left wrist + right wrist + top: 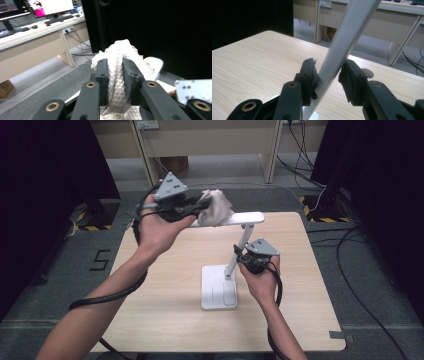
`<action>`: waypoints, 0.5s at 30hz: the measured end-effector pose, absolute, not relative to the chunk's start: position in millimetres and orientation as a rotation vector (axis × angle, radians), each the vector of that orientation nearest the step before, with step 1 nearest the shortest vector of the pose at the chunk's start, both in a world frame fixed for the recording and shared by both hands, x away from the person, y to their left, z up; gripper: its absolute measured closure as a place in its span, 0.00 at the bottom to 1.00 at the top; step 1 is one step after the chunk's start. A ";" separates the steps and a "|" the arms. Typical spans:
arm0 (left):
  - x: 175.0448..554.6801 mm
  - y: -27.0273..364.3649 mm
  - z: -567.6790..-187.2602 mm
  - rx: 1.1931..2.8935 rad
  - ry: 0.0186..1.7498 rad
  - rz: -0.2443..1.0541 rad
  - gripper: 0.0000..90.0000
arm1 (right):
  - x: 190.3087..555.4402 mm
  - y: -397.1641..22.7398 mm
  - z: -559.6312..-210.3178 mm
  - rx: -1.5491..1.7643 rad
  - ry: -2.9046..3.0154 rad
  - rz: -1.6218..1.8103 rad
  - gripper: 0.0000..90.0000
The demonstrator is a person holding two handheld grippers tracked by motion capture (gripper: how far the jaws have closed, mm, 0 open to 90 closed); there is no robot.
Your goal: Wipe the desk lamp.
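A white desk lamp stands on the table, with its base [219, 287] flat near the middle, a slanted arm [241, 245] and a long head [250, 217] above. My left gripper [202, 206] is shut on a crumpled white cloth [217, 208], held in the air against the left end of the lamp head. In the left gripper view the knitted cloth [120, 53] is squeezed between the jaws of that gripper [115, 65], with the lamp head [155, 65] just behind it. My right gripper [239, 256] clamps the lamp arm [347, 40] between its jaws [327, 71].
The wooden table [165, 270] has bare surface on both sides of the lamp. Desks [210, 140] and cables [300, 145] lie beyond its far edge, and dark curtains [45, 165] stand at both sides. Cables trail from both grippers past my forearms.
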State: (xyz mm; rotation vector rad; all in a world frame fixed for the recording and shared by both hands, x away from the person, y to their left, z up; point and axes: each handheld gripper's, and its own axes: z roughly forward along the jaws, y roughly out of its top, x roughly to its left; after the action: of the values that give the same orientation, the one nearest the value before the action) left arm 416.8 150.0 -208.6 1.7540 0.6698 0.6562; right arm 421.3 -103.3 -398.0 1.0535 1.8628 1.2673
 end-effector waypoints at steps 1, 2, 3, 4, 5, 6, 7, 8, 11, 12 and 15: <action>414.0 165.0 -210.9 1.729 0.691 0.657 0.84 | 420.8 -103.1 -398.1 1.057 1.871 1.254 0.71; 414.0 165.0 -210.9 1.729 0.691 0.657 0.84 | 420.8 -103.1 -398.1 1.057 1.871 1.254 0.71; 412.6 171.9 -211.6 1.720 0.698 0.662 0.84 | 421.2 -102.7 -398.4 1.055 1.872 1.256 0.71; 410.1 185.1 -213.0 1.705 0.711 0.674 0.84 | 421.4 -102.0 -398.5 1.052 1.869 1.249 0.71; 410.1 185.1 -213.0 1.705 0.711 0.674 0.84 | 421.4 -102.0 -398.5 1.052 1.869 1.249 0.71; 407.5 196.5 -214.5 1.695 0.722 0.683 0.84 | 421.5 -102.2 -398.9 1.056 1.868 1.256 0.71; 407.5 196.5 -214.5 1.695 0.722 0.683 0.84 | 421.5 -102.2 -398.9 1.056 1.868 1.256 0.71; 406.2 201.5 -215.5 1.691 0.728 0.690 0.84 | 421.3 -101.8 -399.4 1.069 1.869 1.264 0.71; 402.5 215.8 -219.5 1.684 0.743 0.707 0.84 | 421.5 -102.0 -399.0 1.057 1.872 1.253 0.71; 401.5 219.3 -220.8 1.684 0.747 0.712 0.84 | 421.4 -102.2 -399.2 1.059 1.872 1.256 0.71; 396.5 235.1 -226.7 1.669 0.769 0.723 0.84 | 421.2 -101.9 -399.7 1.056 1.874 1.253 0.71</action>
State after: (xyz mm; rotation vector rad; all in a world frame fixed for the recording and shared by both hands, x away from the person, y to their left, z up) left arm 396.5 235.1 -226.7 1.6694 0.7690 0.7228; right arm 421.2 -101.9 -399.7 1.0558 1.8741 1.2527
